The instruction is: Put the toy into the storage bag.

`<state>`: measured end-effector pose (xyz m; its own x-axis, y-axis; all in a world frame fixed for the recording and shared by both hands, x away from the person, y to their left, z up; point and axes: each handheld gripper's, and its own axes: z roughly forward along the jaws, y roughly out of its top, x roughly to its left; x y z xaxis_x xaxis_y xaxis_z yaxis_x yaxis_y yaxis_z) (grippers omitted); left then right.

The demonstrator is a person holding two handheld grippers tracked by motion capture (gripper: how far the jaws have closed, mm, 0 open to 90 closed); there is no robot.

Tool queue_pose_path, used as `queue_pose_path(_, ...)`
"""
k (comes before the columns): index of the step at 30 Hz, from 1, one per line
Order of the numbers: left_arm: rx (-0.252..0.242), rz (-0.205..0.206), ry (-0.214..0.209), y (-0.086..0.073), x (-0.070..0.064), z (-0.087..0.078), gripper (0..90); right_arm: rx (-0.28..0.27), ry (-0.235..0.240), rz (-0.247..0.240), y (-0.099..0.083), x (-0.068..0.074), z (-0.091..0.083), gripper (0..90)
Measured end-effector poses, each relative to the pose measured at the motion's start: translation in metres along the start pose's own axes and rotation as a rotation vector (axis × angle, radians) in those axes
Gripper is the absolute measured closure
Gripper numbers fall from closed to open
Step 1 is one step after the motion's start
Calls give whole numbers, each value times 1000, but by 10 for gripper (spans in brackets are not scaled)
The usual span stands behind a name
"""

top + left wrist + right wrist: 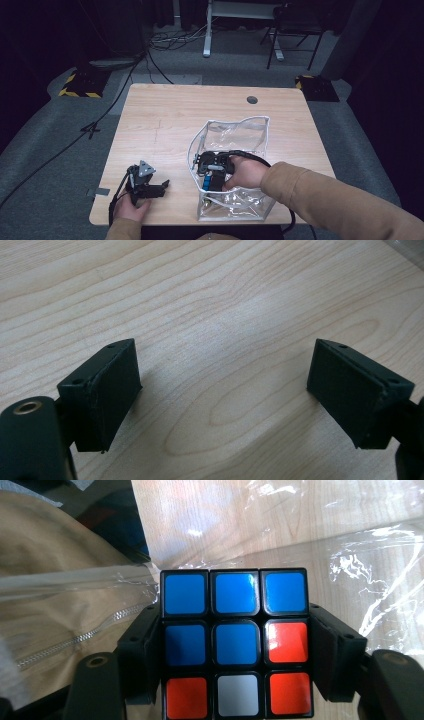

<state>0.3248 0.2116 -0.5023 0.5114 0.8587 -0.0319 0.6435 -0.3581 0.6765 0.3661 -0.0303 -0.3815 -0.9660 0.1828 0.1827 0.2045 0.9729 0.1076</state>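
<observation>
Over on the left, the left tongs (159, 189) sit low over the table (165, 120) near its front edge, spread wide with nothing between them; the left gripper view just has bare wood grain running between the two black pads (107, 390). They're well apart from the clear zip bag (235, 132), which stands open-topped toward the right front of the table. The right tongs (212, 180) are reaching down inside that bag, and they're clamped on the Rubik's cube (235, 642), one jaw pressed flat against each side of it. So the cube is inside the bag, squarely between the right tongs, showing a mostly blue face with some orange-red squares and one white one. The bag's zipper (75, 640) runs off to the left in the right gripper view.
</observation>
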Motion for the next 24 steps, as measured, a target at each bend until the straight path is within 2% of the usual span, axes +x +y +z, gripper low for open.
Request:
queue_pose_path(4,0,0,1,0,0,0,140,-5,5,3,0,0,4,335)
queue_pose_path(6,-1,1,2,0,0,0,140,16,-6,-13,0,-1,5,335)
queue_pose_path(10,1,1,-1,0,0,0,140,22,-7,4,-1,-1,11,335)
queue_pose_path(11,1,1,-1,0,0,0,140,21,-4,1,-1,-2,11,335)
queue_pose_path(12,1,2,2,0,0,0,140,28,-6,-24,-1,-3,11,335)
queue_pose_path(18,0,0,0,0,0,0,140,42,7,-3,-1,-2,13,334)
queue_pose_path(22,-4,1,1,0,0,0,140,52,10,-17,-1,-4,14,334)
queue_pose_path(24,-5,-2,0,0,0,1,139,51,19,12,-1,-3,16,334)
